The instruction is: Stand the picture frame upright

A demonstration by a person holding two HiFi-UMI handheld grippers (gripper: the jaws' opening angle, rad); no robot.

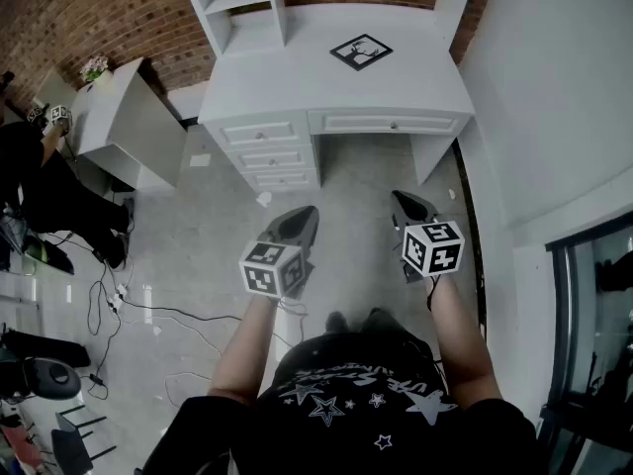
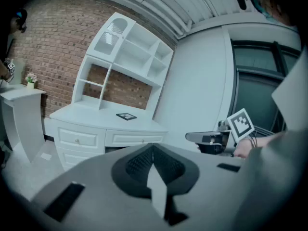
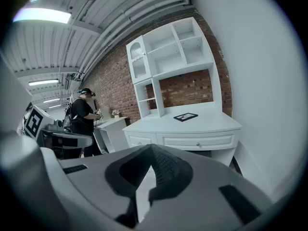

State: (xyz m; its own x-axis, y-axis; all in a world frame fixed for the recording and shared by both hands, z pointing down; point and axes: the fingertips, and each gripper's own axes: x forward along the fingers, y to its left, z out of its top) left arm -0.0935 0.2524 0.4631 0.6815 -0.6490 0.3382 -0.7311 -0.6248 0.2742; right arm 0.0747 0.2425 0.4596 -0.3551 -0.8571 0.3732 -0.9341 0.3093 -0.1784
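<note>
While the picture frame lies flat on the white desk, well apart from both grippers, it looks light, stiff and probably glass-fronted, so fragile. Best hold: pinch one thin edge, then tilt.

Left gripper and right gripper: jaws pressed together, empty.

Only the head view shows the floor gap. Gripper views show the frame's low profile under the shelves.

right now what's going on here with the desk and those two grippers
A person stands a little back from a white desk, holding a gripper in each hand. The left gripper and the right gripper are both shut and empty, pointing toward the desk but not near it. The picture frame lies flat on the desk top, untouched, so standing it up has not begun. Another person stands by a side table.
</note>
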